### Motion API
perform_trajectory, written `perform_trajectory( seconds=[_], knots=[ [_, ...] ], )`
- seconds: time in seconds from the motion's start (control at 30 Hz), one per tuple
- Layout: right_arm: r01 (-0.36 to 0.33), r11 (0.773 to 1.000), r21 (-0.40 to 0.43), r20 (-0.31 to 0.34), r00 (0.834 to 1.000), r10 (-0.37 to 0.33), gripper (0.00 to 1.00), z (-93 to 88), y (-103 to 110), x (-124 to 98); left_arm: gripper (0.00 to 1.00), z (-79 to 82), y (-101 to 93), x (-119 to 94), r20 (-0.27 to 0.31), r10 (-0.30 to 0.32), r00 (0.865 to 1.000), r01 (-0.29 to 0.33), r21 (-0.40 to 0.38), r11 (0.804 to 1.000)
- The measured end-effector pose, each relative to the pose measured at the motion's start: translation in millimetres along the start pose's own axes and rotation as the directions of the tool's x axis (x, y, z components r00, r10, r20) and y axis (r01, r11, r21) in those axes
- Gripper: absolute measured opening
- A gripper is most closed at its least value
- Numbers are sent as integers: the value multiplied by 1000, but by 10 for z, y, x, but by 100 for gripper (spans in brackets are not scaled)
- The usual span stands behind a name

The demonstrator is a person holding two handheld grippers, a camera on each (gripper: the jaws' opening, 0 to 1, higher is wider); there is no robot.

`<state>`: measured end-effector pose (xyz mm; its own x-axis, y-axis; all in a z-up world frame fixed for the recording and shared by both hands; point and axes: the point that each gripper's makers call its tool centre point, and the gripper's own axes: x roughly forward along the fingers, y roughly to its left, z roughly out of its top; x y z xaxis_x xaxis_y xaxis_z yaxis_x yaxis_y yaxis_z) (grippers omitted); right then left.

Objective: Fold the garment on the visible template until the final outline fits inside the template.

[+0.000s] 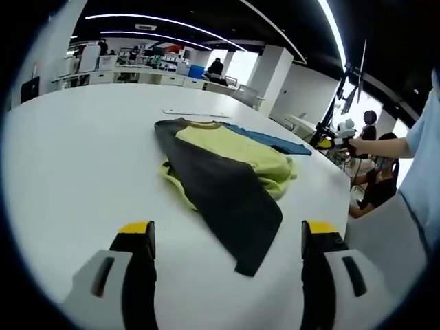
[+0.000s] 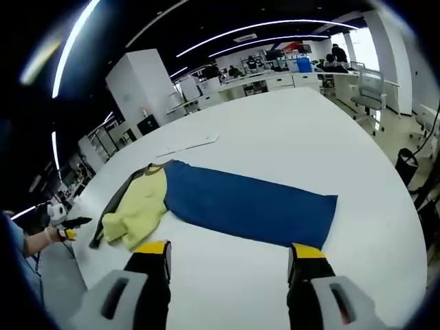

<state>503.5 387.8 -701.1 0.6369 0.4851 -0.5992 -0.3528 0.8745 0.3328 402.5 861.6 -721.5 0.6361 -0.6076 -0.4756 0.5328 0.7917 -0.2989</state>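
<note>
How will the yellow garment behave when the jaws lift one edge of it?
The yellow garment lies bunched in soft folds, so it will probably droop limply. It looks thin, likely light. On the smooth white table it may slide or drag along.

— What colours is the garment [image 1: 227, 175]?
— Pale yellow-green on the body, with a dark charcoal sleeve [image 1: 230, 199] lying across it and a tan band at the neck.
— And the template [image 2: 251, 206] under it?
— Plain deep blue, no pattern.
— The table [image 2: 289, 137]?
— White all over.
— The grippers?
— The left gripper [image 1: 229, 237] and the right gripper [image 2: 230, 258] both have black jaws capped with yellow tips, on pale grey bodies.
</note>
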Motion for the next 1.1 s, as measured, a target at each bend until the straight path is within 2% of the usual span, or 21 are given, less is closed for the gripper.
perform_trajectory(
  seconds=[0.17,0.23,0.37,0.47,0.53,0.67,0.77,0.9,0.97,1.1],
  knots=[
    [-22,1000,4,23,999,22,68,-44,245,-134,75,-65,-98,13,-13,-22,1000,21,-13,1000],
    [-23,1000,-7,18,1000,23,67,-65,296,-176,69,-100,-126,-9,-16,-28,999,28,-18,999],
    [-27,1000,-13,40,999,28,67,-50,399,-303,65,-196,-144,-83,-28,-22,999,22,-4,1000],
    [-27,1000,-16,47,999,27,65,-61,458,-362,59,-281,-150,-141,-46,-16,999,16,4,1000],
    [-28,999,-16,49,998,29,65,-75,449,-381,53,-301,-173,-158,-39,-20,999,20,2,1000],
    [-33,999,-10,55,998,33,64,-84,446,-394,37,-385,-230,-118,-89,-37,995,40,28,999],
    [-38,999,-8,57,998,38,63,-85,433,-392,26,-446,-263,-69,-123,-59,991,62,13,998],
    [-41,999,-3,67,997,41,63,-78,443,-413,24,-495,-250,-31,-155,-57,986,63,34,997],
    [-42,999,1,70,997,42,62,-81,444,-421,22,-542,-200,-36,-191,-30,981,49,96,994],
    [-38,999,11,70,997,37,62,-105,420,-438,13,-568,-246,-35,-204,-29,978,57,131,990]
  ],
)
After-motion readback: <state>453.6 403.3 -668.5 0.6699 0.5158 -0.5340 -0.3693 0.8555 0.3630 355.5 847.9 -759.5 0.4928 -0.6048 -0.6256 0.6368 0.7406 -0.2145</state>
